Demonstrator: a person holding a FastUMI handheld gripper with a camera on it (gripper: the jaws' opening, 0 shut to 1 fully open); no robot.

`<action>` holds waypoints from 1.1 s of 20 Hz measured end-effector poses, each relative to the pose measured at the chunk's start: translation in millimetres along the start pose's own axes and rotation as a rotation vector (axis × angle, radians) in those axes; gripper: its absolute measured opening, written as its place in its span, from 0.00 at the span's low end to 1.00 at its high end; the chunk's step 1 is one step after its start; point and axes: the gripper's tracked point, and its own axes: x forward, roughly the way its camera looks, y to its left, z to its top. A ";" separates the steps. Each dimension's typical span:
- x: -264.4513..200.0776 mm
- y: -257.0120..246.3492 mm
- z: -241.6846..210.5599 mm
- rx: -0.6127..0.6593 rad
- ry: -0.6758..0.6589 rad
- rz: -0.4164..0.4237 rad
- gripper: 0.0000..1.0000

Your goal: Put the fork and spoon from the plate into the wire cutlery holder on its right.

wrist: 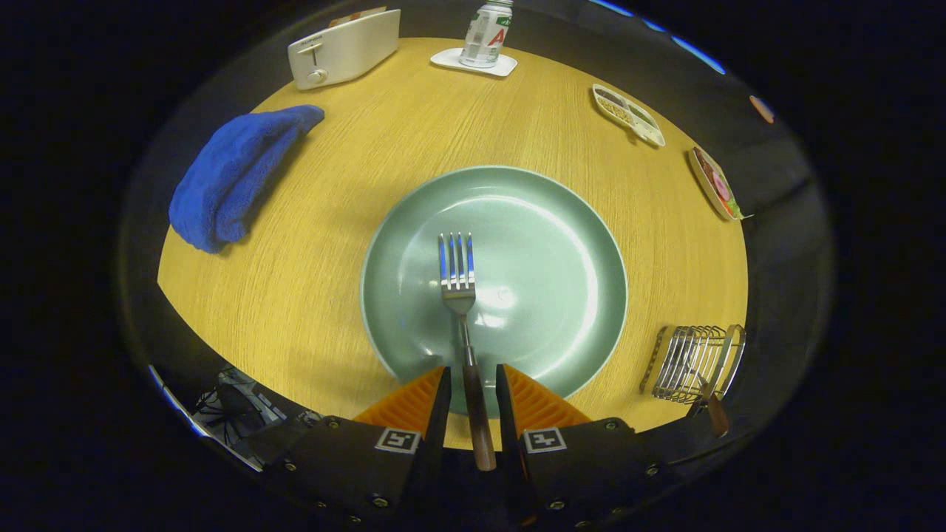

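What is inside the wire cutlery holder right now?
One utensil with a brown handle sticks out of the wire cutlery holder; its head is hidden by the wires. The gripper straddles the fork, not touching.

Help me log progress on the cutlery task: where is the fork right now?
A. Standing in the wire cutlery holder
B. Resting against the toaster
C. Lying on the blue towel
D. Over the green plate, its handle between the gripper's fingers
D: the fork has its tines over the green plate and its handle runs back between the fingers of the gripper, while the wire cutlery holder stands apart to the plate's right.
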 end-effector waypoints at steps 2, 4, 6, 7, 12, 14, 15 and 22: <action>4.4 -2.1 0.0 -0.002 0.007 -0.003 0.36; 8.8 -2.6 0.1 0.005 0.010 0.000 0.36; 14.0 0.3 -1.0 0.007 0.021 0.018 0.34; 16.8 2.5 -0.8 0.002 0.023 0.021 0.24; 15.0 -6.4 -3.7 -0.026 0.023 -0.054 0.03; 14.4 -5.6 -3.0 -0.001 0.017 -0.057 0.03; 12.8 -6.4 -1.6 0.014 0.009 -0.059 0.03; -12.3 -25.2 19.9 0.076 -0.058 -0.108 0.03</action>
